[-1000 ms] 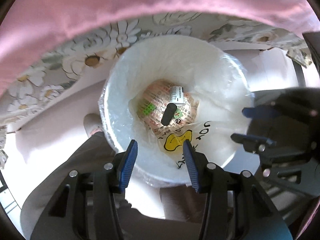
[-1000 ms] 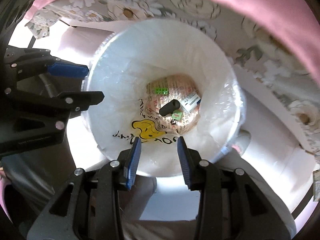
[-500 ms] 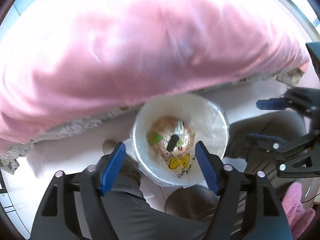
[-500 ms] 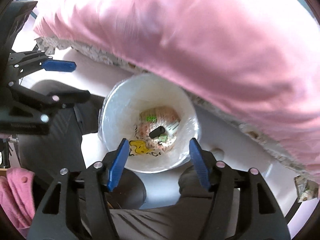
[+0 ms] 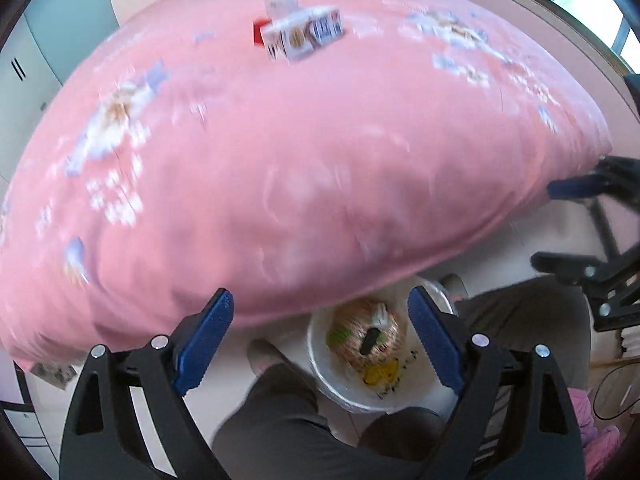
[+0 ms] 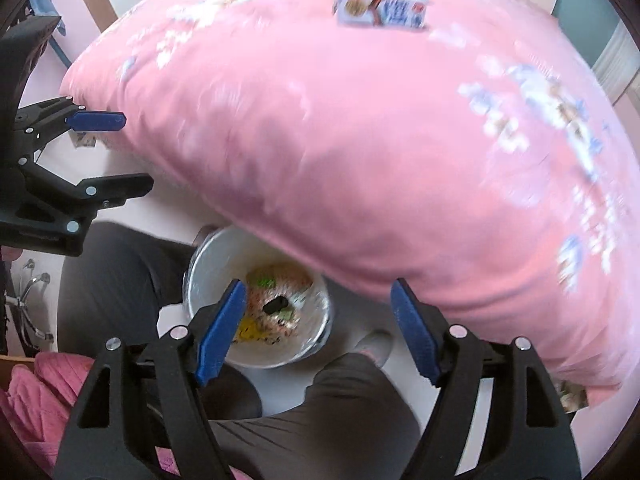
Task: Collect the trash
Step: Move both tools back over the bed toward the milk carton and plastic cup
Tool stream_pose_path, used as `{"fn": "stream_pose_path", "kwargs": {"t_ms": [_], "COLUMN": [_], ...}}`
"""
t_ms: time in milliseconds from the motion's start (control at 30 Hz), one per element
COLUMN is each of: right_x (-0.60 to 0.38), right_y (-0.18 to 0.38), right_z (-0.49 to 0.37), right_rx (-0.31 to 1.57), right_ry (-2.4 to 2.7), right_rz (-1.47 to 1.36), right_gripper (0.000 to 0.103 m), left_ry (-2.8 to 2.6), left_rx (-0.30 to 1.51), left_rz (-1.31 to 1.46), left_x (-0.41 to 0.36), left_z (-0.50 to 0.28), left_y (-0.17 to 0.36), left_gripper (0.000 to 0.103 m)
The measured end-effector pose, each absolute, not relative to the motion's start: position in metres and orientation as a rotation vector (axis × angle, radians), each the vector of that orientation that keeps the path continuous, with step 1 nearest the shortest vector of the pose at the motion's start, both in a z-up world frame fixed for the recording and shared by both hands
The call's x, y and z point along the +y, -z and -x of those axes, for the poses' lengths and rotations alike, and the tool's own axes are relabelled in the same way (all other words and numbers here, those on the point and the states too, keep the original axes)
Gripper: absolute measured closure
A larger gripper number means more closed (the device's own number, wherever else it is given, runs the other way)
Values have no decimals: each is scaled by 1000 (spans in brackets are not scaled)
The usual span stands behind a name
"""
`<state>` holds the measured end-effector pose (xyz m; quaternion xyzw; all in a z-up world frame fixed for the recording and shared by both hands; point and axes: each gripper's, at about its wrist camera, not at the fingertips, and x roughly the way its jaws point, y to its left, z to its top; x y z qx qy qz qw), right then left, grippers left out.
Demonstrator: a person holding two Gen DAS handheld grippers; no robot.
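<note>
Both grippers hang above the white-lined trash bin (image 5: 374, 394), which stands on the floor just beside the near edge of the bed (image 5: 304, 168), between the person's knees. The left gripper (image 5: 320, 338) has just been spreading its fingers and now stands wide apart with nothing between them; the right gripper (image 6: 318, 330) has likewise just been opening and holds nothing. Wrappers and a small dark piece already lie in the bin. The trash left to collect looks to be the printed carton (image 5: 304, 38) near the far edge of the bed, with a red item (image 5: 258, 32) touching it behind. Judging from this, the next reach should cross the soft pink cover with fingers kept wide, straddle the carton across its narrow faces, and close gently so it is not crushed.
</note>
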<state>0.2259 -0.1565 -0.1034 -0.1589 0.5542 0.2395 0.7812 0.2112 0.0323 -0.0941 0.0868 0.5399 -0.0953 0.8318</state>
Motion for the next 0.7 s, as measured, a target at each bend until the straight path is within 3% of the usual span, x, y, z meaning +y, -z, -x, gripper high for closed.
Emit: {"fn": "stream_pose_path", "kwargs": {"t_ms": [367, 700], "right_x": [-160, -154], "right_y": [19, -18], "right_z": [-279, -348], "right_rx": [1066, 1008], "right_ry": [-484, -457], "right_rz": [351, 322], "right_gripper": [29, 29], "left_ry": [197, 203], "left_rx": [1054, 1030], "left_rz": [-229, -246], "left_x": [31, 28], "left_z": [-257, -306], "left_y": [42, 22], "left_gripper": [12, 12]}}
